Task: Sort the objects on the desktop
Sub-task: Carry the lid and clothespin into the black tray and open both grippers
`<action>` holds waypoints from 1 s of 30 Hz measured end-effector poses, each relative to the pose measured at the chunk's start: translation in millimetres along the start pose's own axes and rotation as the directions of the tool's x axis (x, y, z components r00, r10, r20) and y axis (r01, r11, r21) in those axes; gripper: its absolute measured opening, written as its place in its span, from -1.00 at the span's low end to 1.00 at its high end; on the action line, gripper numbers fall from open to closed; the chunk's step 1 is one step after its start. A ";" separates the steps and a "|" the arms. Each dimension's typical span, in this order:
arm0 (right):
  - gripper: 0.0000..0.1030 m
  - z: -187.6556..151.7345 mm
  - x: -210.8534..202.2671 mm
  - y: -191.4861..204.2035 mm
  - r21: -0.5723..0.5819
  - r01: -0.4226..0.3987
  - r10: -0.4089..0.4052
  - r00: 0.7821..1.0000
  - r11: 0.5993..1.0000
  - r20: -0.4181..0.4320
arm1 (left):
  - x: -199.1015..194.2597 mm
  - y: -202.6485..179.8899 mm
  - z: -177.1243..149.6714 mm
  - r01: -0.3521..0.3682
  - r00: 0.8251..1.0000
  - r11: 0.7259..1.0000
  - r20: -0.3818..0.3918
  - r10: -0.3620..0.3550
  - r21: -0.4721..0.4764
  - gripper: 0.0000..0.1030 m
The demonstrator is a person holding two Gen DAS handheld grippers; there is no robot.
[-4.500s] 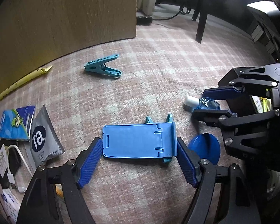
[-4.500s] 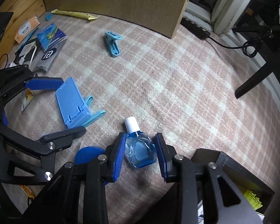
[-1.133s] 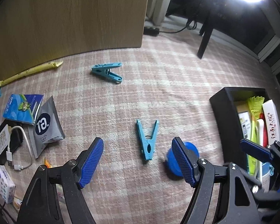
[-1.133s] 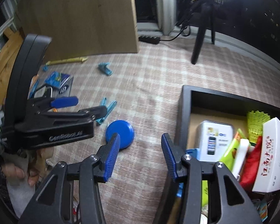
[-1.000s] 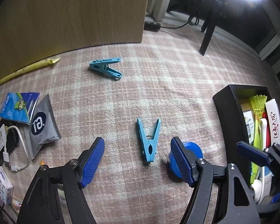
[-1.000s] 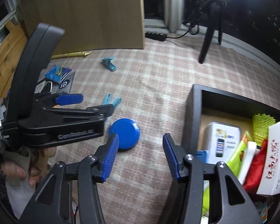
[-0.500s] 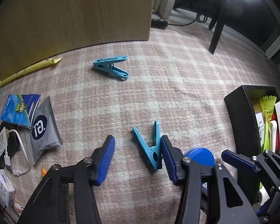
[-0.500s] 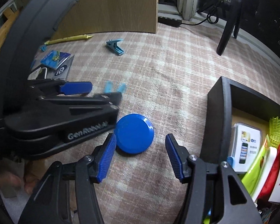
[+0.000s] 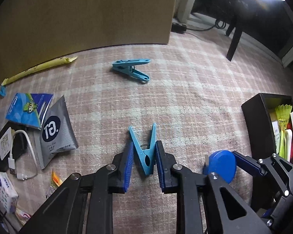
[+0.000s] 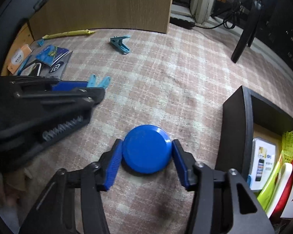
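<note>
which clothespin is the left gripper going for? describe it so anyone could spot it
On the plaid cloth, look left of the black box, beside the blue disc. The near peg lies between the left gripper pads, handles splayed in a V; the far peg lies alone by the wooden board.

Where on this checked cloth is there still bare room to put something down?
The widest bare patch lies between the far clothespin, the black box and the near clothespin. The left edge is crowded with packets and a cable.

The grey foil sachet point(image 9: 54, 134) bears a mirrored "GT" in a dark circle.
</note>
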State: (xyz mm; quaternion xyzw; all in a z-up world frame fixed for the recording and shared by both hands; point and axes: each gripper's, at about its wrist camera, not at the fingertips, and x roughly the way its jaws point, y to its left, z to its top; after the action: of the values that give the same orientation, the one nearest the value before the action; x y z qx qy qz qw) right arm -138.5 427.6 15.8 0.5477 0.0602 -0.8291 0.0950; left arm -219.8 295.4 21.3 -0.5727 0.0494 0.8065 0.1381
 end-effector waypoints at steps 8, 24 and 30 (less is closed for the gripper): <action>-0.05 -2.6 -12.7 -6.6 0.040 -0.017 0.016 0.999 0.999 0.029 | -11.6 14.3 -18.2 0.011 1.000 0.999 0.007 -0.011 -0.043 -0.60; -0.05 -33.3 -87.4 -41.2 0.165 -0.048 0.024 0.989 0.985 0.146 | -105.0 -35.1 -79.3 0.067 0.992 0.997 0.104 -0.072 0.045 -0.60; -0.05 -65.1 -124.8 -76.7 0.231 -0.037 -0.005 0.984 0.972 0.180 | -120.9 -105.9 -72.9 0.111 0.987 0.983 0.104 -0.127 0.144 -0.60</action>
State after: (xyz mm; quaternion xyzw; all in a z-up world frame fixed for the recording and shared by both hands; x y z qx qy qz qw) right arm -49.6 527.0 104.7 0.4785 -0.0511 -0.8756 0.0415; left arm -86.9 359.2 118.2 -0.5174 0.0630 0.8224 0.2279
